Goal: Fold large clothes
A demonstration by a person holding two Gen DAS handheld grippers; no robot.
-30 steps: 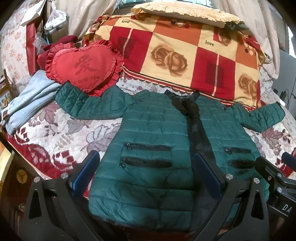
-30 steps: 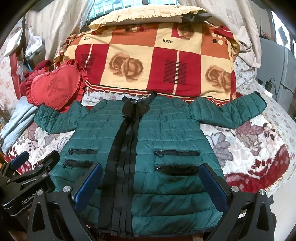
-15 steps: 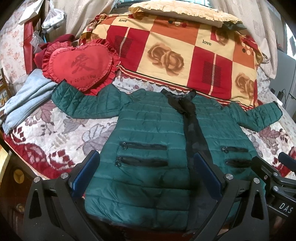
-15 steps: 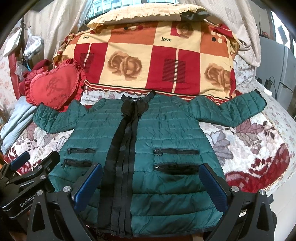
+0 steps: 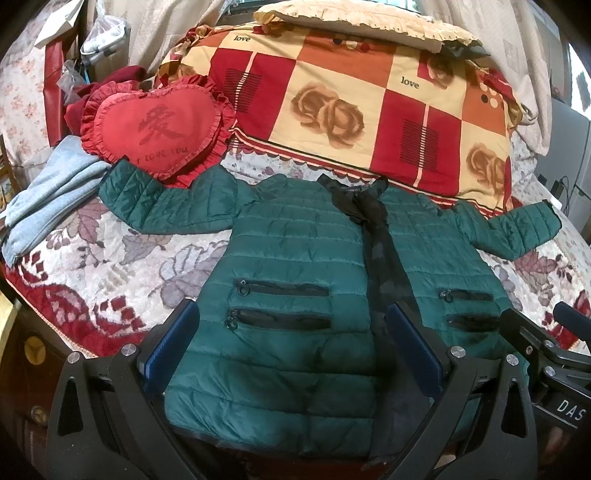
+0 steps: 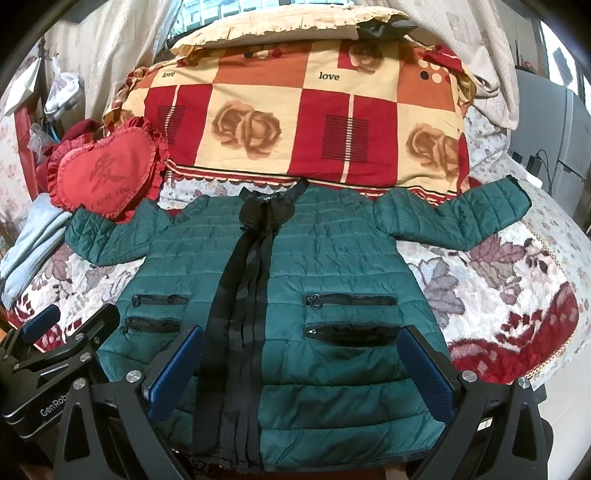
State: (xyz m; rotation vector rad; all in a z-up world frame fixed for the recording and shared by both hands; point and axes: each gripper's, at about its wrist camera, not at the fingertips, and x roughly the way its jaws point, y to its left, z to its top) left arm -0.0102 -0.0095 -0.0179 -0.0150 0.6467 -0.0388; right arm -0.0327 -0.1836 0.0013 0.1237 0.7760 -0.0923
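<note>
Jacket: dark green quilted puffer jacket [image 5: 295,266] lies flat, front side up, on the bed's floral bedspread [image 5: 110,266]. Both sleeves are spread outward, collar toward the head of the bed, hem toward the cameras. Black centre placket [image 6: 243,314] runs collar to hem. Two black zip pockets sit on each front panel, stacked one above the other.

Left hand-held gripper [image 5: 293,350]: released, blue-padded fingers [image 5: 171,345] wide apart, framing the lower part of the jacket panel on the left of its view. Whether the pads touch the fabric cannot be told. Nothing grasped.

Right hand-held gripper [image 6: 301,369]: released, fingers spread over the lower half of the opposite panel, one finger just beside the placket. Nothing grasped. Each gripper's body shows at the edge of the other's view.

Surroundings: red heart-shaped ruffled cushion [image 5: 155,129] touches the sleeve on the left of both views, at its upper edge. Folded pale blue cloth [image 5: 44,199] lies beside that cuff. Red, orange and cream checked quilt with rose print [image 6: 295,125] is piled beyond the collar, with a cream frilled pillow [image 6: 288,26] on top.
</note>
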